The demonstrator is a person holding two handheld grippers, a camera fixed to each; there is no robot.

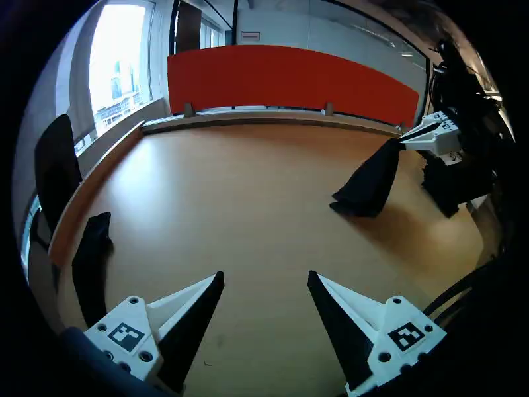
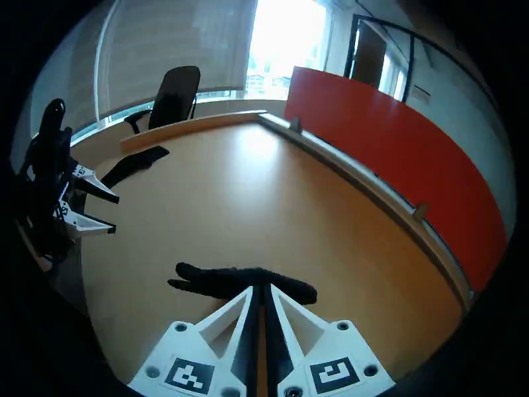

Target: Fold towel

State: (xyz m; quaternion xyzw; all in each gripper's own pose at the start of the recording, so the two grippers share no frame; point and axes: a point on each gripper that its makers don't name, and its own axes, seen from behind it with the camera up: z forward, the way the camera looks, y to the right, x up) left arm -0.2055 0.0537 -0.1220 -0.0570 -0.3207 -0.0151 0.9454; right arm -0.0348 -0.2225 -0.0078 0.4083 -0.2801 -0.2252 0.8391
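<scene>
Step in hand: pickup, fold not yet started. The towel (image 1: 367, 185) is pinched at its top end by the right gripper (image 2: 261, 288), jaws clamped on the cloth. It hangs from the tips, lower end resting on the table (image 1: 251, 185). The left gripper (image 1: 264, 274) is held low over bare tabletop, fingers spread, nothing gripped, well apart from the towel. Next move, likely: a second corner to be taken by the left gripper so the cloth can be spread flat.
</scene>
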